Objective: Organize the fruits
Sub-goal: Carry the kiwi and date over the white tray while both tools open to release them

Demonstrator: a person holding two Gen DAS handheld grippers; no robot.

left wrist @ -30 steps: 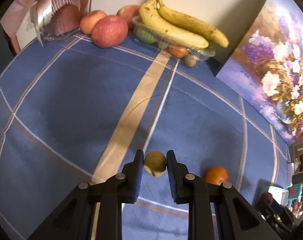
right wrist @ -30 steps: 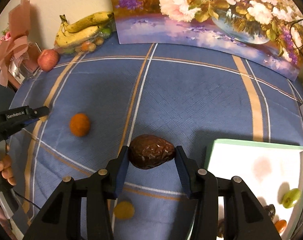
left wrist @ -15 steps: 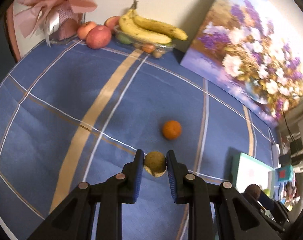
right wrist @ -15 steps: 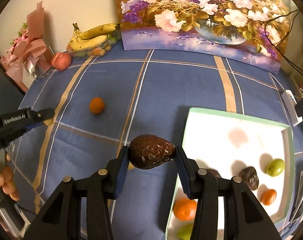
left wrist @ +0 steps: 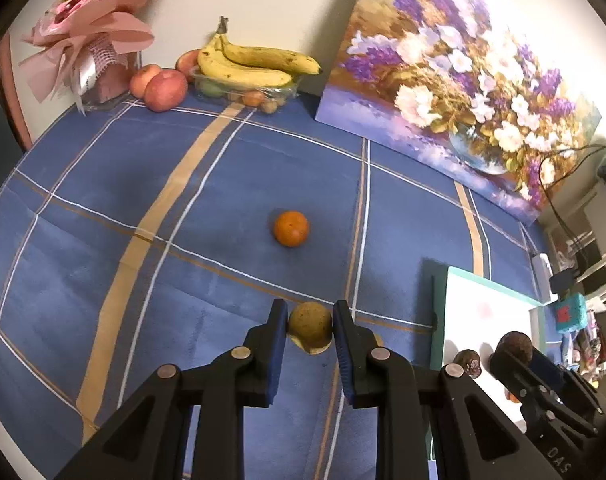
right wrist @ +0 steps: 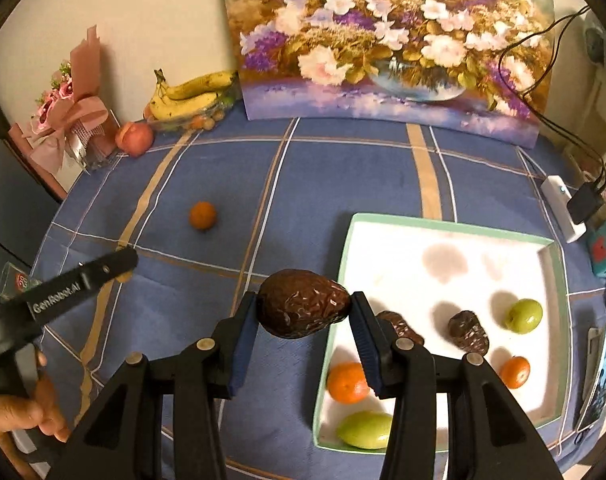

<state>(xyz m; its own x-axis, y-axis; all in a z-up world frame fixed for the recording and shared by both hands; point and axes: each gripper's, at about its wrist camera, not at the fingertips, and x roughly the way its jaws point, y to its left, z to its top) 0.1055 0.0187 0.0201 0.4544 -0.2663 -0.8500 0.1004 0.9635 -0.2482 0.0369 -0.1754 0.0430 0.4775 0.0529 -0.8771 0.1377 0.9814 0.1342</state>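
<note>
My left gripper is shut on a small round brownish-yellow fruit, held above the blue checked cloth. My right gripper is shut on a dark brown wrinkled avocado, just left of the white tray with a green rim. Several fruits lie in the tray: an orange, a green fruit, dark wrinkled pieces, a green plum and a small orange. A loose orange rests mid-cloth. The left wrist view shows the right gripper and tray at lower right.
Bananas on a clear fruit box and apples sit at the back by a pink bouquet. A flower painting leans on the wall. A power strip with cables and a phone lie right of the tray. A hand holds the left gripper.
Both grippers have risen and travelled right toward the tray, each keeping its fruit. The tray and its fruits have come fully into the right wrist view; the back wall fruits look farther away.
</note>
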